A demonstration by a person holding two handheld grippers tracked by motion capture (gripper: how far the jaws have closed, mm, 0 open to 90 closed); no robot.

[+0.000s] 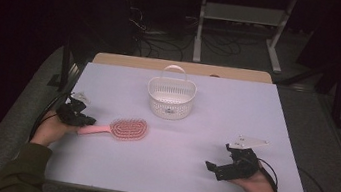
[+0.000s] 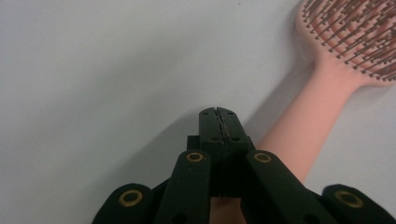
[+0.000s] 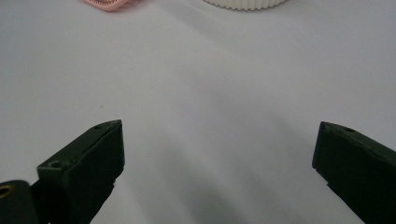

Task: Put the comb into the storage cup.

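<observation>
Left gripper: the left gripper [image 2: 218,112] lies at the table's left edge, its jaws pressed together with nothing between them. In the left gripper view the closed tips sit above the brush handle, which runs under the gripper's body and out past its right side; whether they touch I cannot tell.
Left hand: the left hand [image 1: 50,129] holds that gripper from behind, low over the table, with a dark sleeve at the bottom edge of the high view.
Hairbrush: the pink hairbrush [image 1: 118,129] lies flat on the table, bristles up, its handle pointing at the left gripper and its head toward the middle of the table.
Right gripper: the right gripper [image 1: 214,168] rests near the table's front right, jaws standing wide apart over bare tabletop, well away from the brush.
Basket: a white slotted basket [image 1: 170,98] with its handle upright stands beyond the brush, near the table's far middle.
Table: the pale table [image 1: 237,110] carries all of these.
</observation>
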